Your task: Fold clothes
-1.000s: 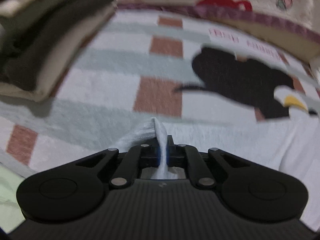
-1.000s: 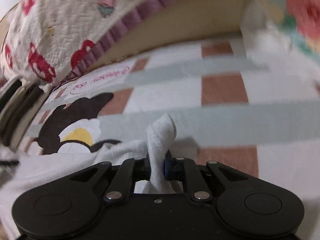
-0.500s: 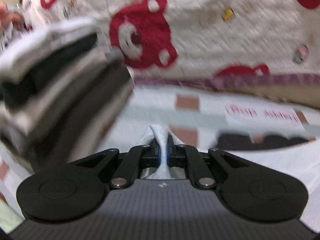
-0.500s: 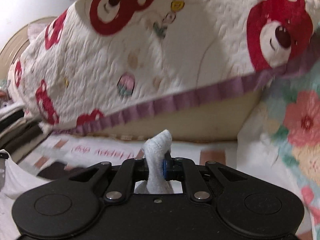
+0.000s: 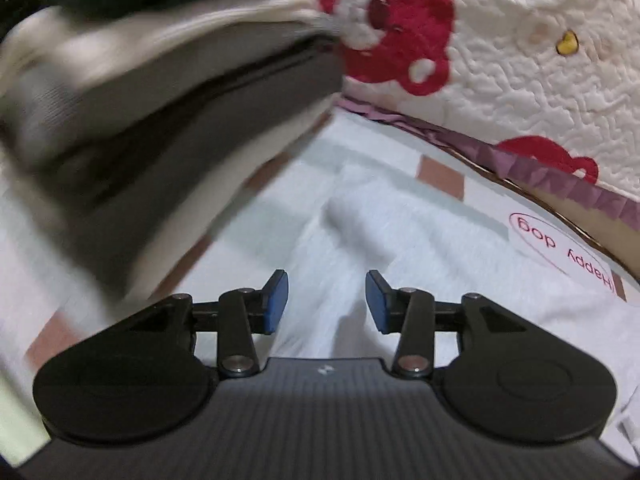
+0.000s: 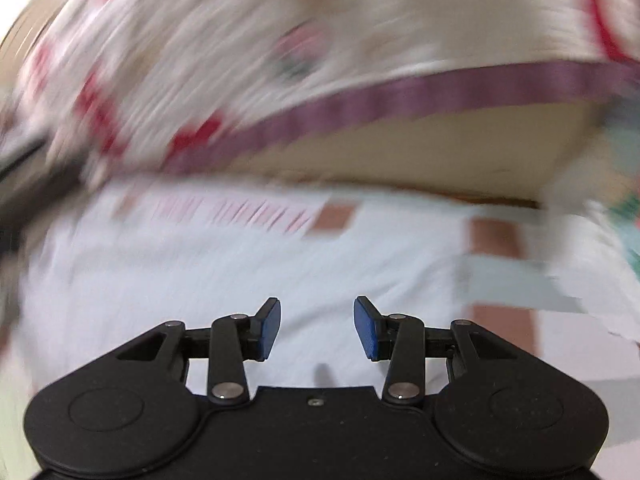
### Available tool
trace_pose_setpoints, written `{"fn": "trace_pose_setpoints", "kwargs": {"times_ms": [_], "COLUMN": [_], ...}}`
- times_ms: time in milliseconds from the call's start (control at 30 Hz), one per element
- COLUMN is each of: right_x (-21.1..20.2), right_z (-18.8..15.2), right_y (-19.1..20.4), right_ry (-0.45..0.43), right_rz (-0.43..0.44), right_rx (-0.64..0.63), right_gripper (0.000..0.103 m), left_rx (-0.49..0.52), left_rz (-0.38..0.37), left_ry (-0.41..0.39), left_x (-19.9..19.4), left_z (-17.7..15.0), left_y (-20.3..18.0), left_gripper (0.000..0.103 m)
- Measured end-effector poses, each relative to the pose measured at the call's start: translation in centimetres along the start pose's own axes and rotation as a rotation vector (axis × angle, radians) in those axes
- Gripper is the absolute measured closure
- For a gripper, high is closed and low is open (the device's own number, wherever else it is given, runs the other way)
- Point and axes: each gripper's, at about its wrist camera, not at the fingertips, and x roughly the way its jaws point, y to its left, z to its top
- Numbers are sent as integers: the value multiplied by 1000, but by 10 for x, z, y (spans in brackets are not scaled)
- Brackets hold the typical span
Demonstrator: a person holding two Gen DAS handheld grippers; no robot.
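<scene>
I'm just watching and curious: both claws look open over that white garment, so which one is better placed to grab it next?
Probably the left gripper: a raised fold of the white garment lies just ahead of its open jaws. The right gripper, also open, faces flat, blurred cloth.

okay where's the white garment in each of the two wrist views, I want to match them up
Left wrist: the white garment lies on the bed ahead of the open left claw, filling the lower middle and right.
Right wrist: the white garment, blurred, spreads across the middle, ahead of the open right claw.
Shared landmark: the quilt's purple trim, running behind the garment in both.
</scene>
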Motion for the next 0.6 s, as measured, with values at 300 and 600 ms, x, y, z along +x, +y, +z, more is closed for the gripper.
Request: {"fn": "trace_pose_setpoints", "kwargs": {"times_ms": [300, 600], "right_x": [54, 85], "right_z": [3, 19], "right_y": [193, 320], "right_ry": [70, 45], "right_rz": [360, 452], "right_rx": [-401, -571], "right_gripper": [103, 78], "left_rx": [80, 276], "left_rz": [-70, -68], "left_ry": [-49, -15], "left_x": [-33, -35], "left_z": [-38, -70], "left_y": [4, -14], "left_gripper": [60, 52]}}
